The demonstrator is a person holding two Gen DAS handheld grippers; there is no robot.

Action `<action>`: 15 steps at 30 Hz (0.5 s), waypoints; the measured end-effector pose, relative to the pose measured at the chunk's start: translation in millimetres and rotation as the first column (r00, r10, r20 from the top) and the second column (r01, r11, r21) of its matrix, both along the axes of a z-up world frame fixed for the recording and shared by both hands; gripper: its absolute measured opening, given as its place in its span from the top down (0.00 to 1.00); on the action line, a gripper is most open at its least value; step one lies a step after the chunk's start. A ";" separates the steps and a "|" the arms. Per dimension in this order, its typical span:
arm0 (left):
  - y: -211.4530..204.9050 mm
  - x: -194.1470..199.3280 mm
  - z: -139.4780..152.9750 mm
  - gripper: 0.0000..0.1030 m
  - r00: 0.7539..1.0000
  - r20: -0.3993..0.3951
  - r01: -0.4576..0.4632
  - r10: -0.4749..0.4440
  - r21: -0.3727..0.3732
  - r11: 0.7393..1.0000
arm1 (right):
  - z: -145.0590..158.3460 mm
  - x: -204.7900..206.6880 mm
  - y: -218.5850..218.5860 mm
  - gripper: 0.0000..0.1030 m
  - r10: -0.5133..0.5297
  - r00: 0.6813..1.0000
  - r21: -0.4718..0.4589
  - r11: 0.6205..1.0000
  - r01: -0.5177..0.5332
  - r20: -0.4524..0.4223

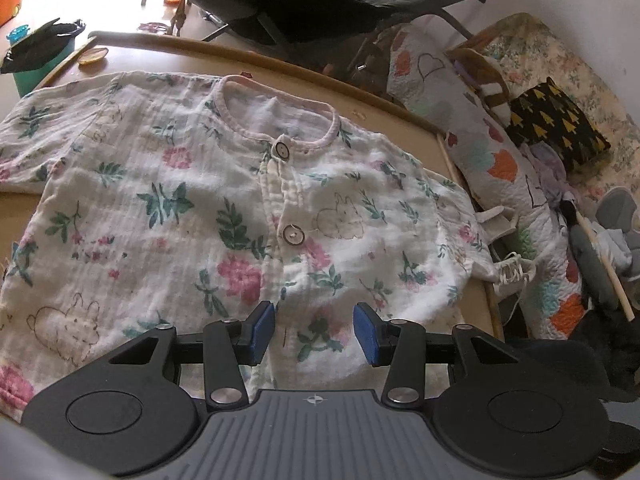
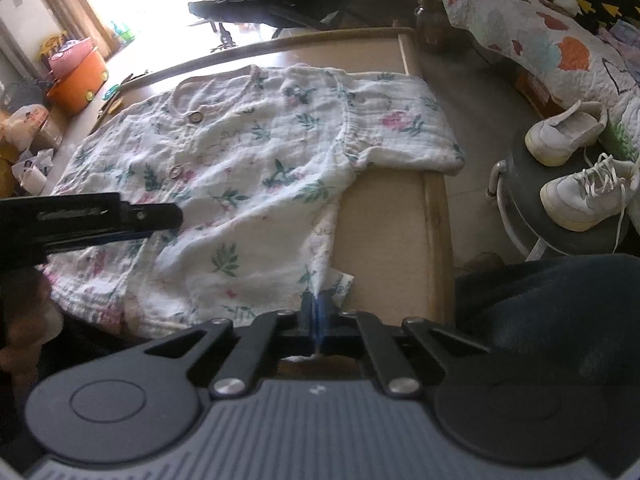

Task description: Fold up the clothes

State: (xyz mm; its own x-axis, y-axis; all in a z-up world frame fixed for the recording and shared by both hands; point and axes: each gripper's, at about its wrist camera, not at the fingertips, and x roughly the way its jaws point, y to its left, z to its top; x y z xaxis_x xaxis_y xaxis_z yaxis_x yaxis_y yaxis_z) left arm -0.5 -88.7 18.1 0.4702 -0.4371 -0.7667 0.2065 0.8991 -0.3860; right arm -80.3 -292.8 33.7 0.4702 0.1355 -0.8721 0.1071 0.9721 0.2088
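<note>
Garment: a white floral shirt (image 1: 224, 200) lies flat, front up, on a tan table (image 2: 384, 216), collar at the far edge and hem toward me. Two buttons run down its middle.

Right sleeve: in my right wrist view the short sleeve (image 2: 400, 132) spreads to the right, its tip just past the table's right edge.

Right gripper (image 2: 318, 316): I see its blue pads pressed together on the shirt's near right hem corner, cloth pinched between them. A small white label shows just beside the pinch.

Left gripper (image 1: 314, 330): my left fingers stand partly apart over the shirt's lower middle, nothing between them. I cannot tell whether the tips touch the cloth.

Step in hand: I judge this as the start of a side fold, with the right edge secured.

How to do it well: I would lift the pinched corner only slightly, carry it leftward across the button line, and keep the edge straight so the sleeve follows without bunching. The left fingers could pin the cloth near the middle as an anchor.

Risk: thin crinkled cloth may slip or drag the whole shirt.

Surroundings: white shoes (image 2: 584, 196) sit on a stool at right.
</note>
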 end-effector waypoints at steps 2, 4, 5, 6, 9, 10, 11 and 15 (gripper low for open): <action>-0.4 0.1 0.0 0.55 1.000 0.006 0.000 0.000 0.002 1.000 | 4.4 -4.2 2.7 0.99 0.014 1.000 -0.009 1.000 -0.014 -0.002; -1.7 0.2 0.2 0.55 1.000 0.017 0.010 -0.010 0.011 1.000 | 4.4 -7.1 5.1 0.99 0.027 1.000 -0.022 0.999 -0.028 -0.015; -2.2 0.2 0.5 0.55 1.000 0.022 0.014 -0.015 0.016 1.000 | 3.0 -8.2 6.2 0.99 0.032 0.999 -0.029 0.999 -0.032 -0.024; -2.5 -0.1 0.9 0.55 0.999 0.027 0.017 -0.018 0.020 1.000 | 0.5 -8.2 7.1 0.99 0.034 0.999 -0.041 0.999 -0.036 -0.037; -1.5 -1.0 1.5 0.55 0.999 0.035 0.021 -0.021 0.025 0.999 | 1.7 -7.5 9.9 0.98 0.043 0.998 -0.065 0.997 -0.046 -0.046; -0.4 -1.1 1.9 0.55 0.999 0.035 0.018 -0.018 0.023 1.000 | 2.7 -7.7 10.9 0.98 0.043 0.998 -0.079 0.996 -0.047 -0.049; 1.3 -1.0 2.6 0.55 0.999 0.033 0.011 -0.012 0.017 1.000 | 3.8 -7.9 12.0 0.95 0.043 0.998 -0.093 0.994 -0.048 -0.053; 10.9 -4.0 12.1 0.55 0.997 0.066 -0.026 0.027 -0.018 1.000 | 10.0 -13.6 10.7 0.89 0.042 0.997 -0.121 0.991 -0.049 -0.061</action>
State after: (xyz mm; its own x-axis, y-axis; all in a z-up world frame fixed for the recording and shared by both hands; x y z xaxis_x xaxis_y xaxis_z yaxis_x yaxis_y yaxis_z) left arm -4.5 -77.7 30.2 0.5309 -0.4364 -0.7264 0.2083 0.8981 -0.3873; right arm -93.9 -282.1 43.7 0.4142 0.0460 -0.9090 0.0708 0.9941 0.0826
